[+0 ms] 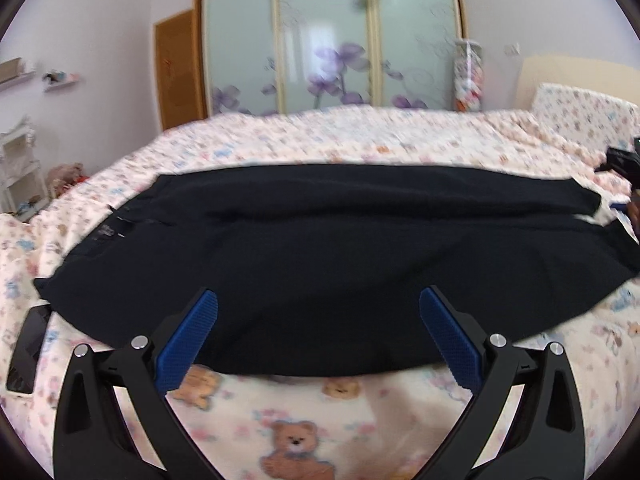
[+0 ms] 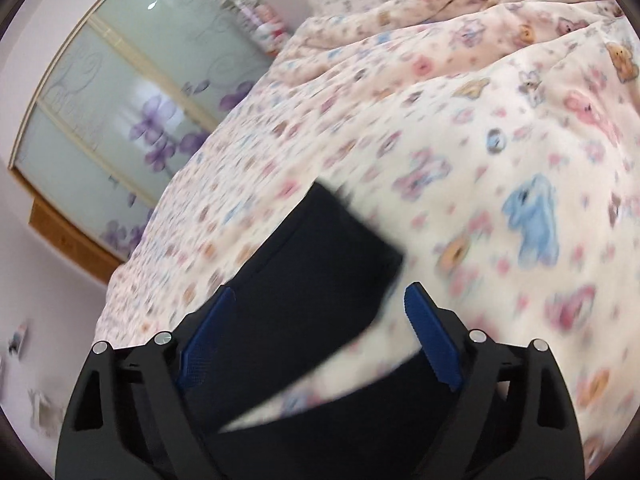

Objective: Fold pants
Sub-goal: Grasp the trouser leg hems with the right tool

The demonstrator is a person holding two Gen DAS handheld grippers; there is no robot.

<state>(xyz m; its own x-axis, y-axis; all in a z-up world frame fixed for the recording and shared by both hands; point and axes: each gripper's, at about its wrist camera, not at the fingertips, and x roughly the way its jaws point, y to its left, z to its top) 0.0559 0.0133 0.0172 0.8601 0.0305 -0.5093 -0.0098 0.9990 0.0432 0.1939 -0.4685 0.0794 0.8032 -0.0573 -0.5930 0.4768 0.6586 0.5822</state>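
Note:
Black pants (image 1: 320, 248) lie spread flat across the bed, waistband at the left, leg ends at the right. My left gripper (image 1: 318, 300) is open and empty, hovering over the pants' near edge at mid-length. In the right wrist view, the leg ends (image 2: 320, 264) of the pants show as two dark cuffs with a strip of bedspread between them. My right gripper (image 2: 318, 300) is open, with its blue pads (image 2: 432, 344) on either side of the upper cuff. The right wrist view is blurred.
The bed is covered by a pink teddy-bear bedspread (image 1: 304, 432). A black phone (image 1: 28, 348) lies on it at the left, beside the waistband. A glass-door wardrobe (image 1: 328, 36) stands behind the bed. A pillow (image 1: 584, 112) is at the far right.

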